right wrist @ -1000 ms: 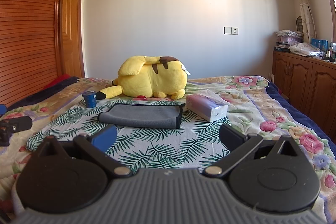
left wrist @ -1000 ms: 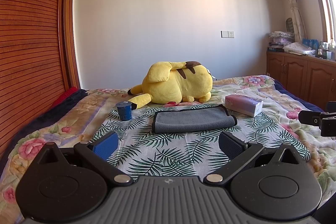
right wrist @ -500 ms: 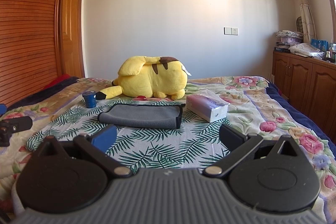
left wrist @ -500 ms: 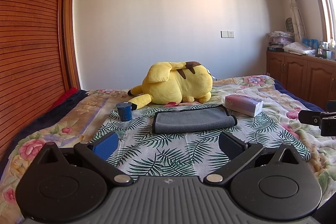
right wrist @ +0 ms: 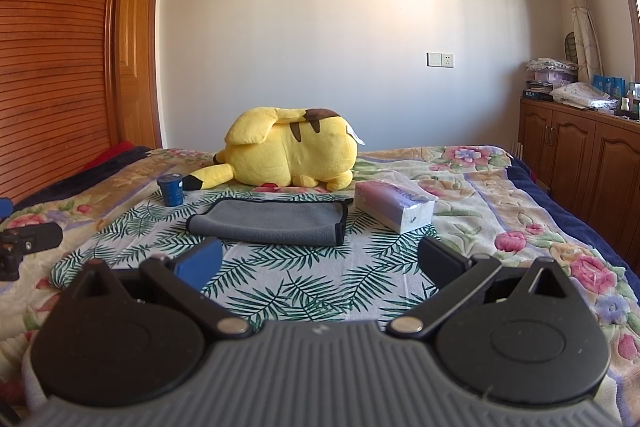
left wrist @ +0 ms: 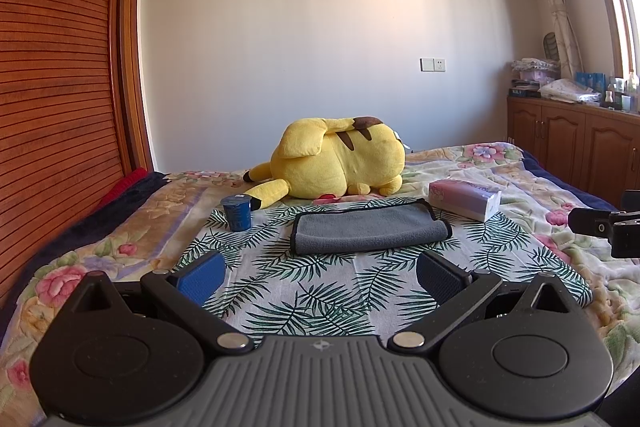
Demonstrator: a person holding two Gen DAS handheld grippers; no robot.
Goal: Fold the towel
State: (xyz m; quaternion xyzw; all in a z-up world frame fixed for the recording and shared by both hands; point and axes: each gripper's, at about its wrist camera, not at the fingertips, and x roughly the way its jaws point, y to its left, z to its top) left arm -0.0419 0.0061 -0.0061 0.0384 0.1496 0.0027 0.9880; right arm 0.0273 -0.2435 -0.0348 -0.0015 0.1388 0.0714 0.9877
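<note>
A grey towel (left wrist: 368, 229) with a dark hem lies folded into a flat band on the palm-leaf cloth (left wrist: 320, 291) on the bed; it also shows in the right wrist view (right wrist: 272, 221). My left gripper (left wrist: 318, 273) is open and empty, held back from the towel's near edge. My right gripper (right wrist: 318, 263) is open and empty, also short of the towel. Each gripper's side shows at the edge of the other's view.
A yellow plush toy (left wrist: 336, 159) lies behind the towel. A blue cup (left wrist: 237, 213) stands to its left and a tissue pack (left wrist: 464, 199) to its right. A wooden wardrobe (left wrist: 52, 107) is on the left, cabinets (left wrist: 576, 143) on the right.
</note>
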